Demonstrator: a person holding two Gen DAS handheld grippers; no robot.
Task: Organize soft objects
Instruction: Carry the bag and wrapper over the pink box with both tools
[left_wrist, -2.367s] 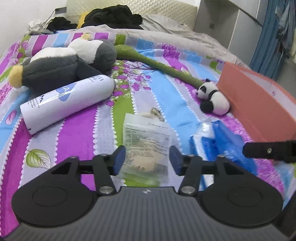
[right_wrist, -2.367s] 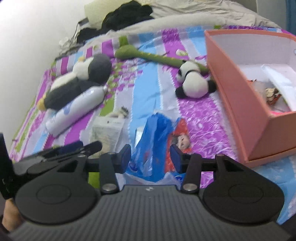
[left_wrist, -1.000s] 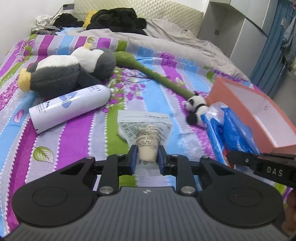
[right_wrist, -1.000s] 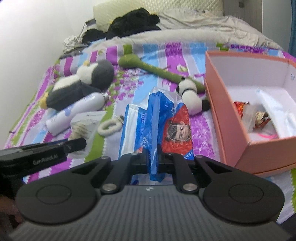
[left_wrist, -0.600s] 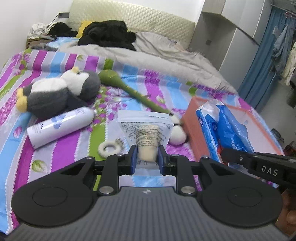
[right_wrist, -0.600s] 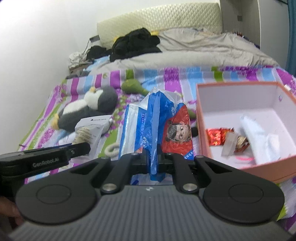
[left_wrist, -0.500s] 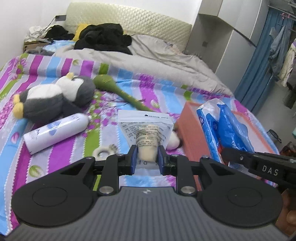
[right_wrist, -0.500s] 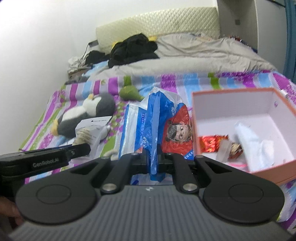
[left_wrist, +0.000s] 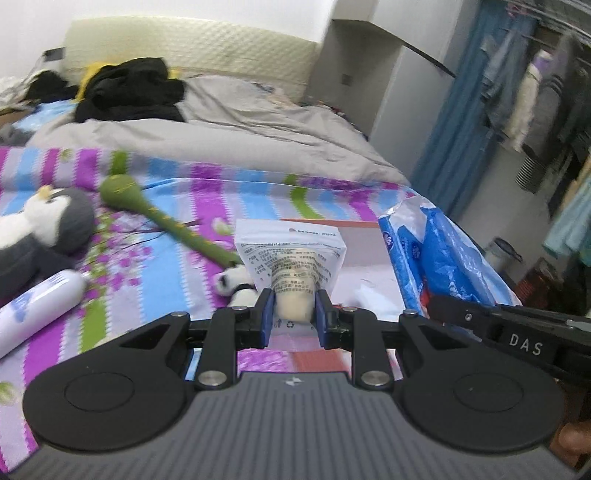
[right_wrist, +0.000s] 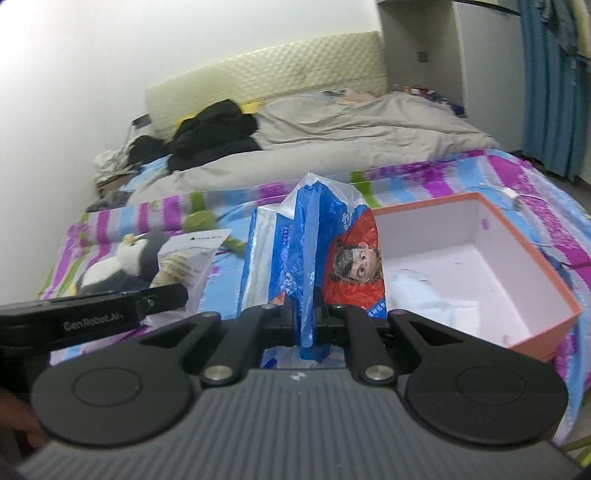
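Note:
My left gripper (left_wrist: 293, 314) is shut on a clear plastic pouch (left_wrist: 291, 254) with a cream-coloured soft item inside, held up above the striped bed. My right gripper (right_wrist: 306, 314) is shut on a blue, white and red plastic bag (right_wrist: 314, 251), also lifted off the bed. That bag (left_wrist: 436, 258) shows at the right of the left wrist view, and the pouch (right_wrist: 188, 258) shows at the left of the right wrist view. The open orange box (right_wrist: 480, 266) with a white inside lies just right of the bag and lower down.
On the striped blanket (left_wrist: 177, 266) lie a penguin plush (left_wrist: 40, 229), a green long plush (left_wrist: 166, 221), a small panda plush (left_wrist: 236, 284) and a white spray can (left_wrist: 33, 306). Black clothes (left_wrist: 129, 88) and a grey duvet (left_wrist: 240, 122) lie behind. A wardrobe (left_wrist: 388, 92) and blue curtain (left_wrist: 465, 110) stand right.
Both grippers closed on their items, the left on the pouch and the right on the bag, then rose off the bed and moved right toward the orange box.

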